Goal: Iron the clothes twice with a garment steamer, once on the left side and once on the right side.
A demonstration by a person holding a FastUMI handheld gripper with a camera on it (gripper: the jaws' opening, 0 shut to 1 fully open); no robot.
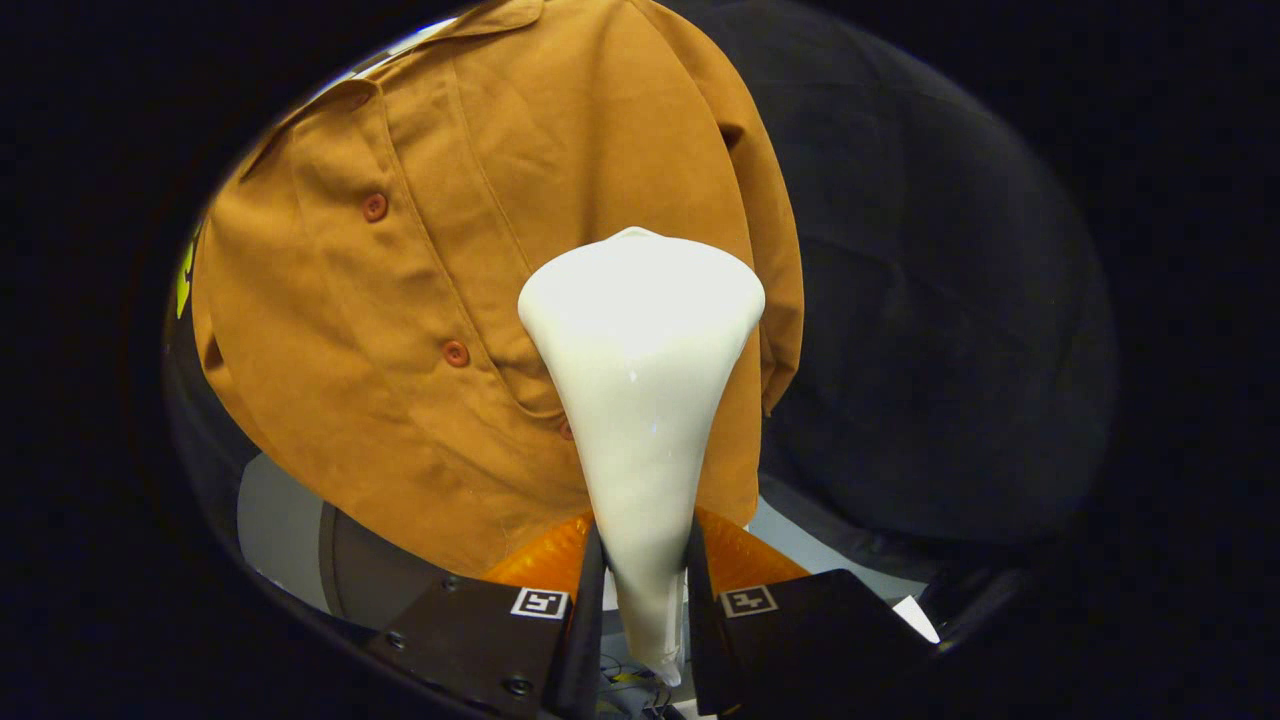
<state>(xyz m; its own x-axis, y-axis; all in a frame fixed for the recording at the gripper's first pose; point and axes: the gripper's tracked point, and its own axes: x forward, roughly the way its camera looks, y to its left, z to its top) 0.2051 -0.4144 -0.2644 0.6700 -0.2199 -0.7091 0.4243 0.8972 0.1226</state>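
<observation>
Steamer [640, 400], white, sits lower centre of frame, pinched by its narrow handle between both fingers of the gripper [645, 580]. Fingers pressed onto handle from either side w/ no gap showing, so grip reads firm. Held low on the neck prob. so the wide head stays free to meet the cloth and the wrist can swing it.

Long axis: runs from bottom centre up toward mid frame, roughly in line w/ the fingers, leaning a touch to the upper right. Handle end is nearest the camera; flared head points away, toward the shirt. Head's steam face is turned away from camera, can't see it.

Beyond the head: brown shirt [420, 300], hanging, filling upper left to centre. Button placket w/ red-brown buttons [374, 207] runs diagonally upper left to lower centre. Head overlaps the panel on the frame's right of the placket, near the sleeve edge. Touching the fabric or just off it — can't tell from this angle.

Judgement: this looks like a pass on that side of the placket, mid-height on the shirt.

Below hem, lower left: pale floor or base [280, 520], unclear which.
</observation>
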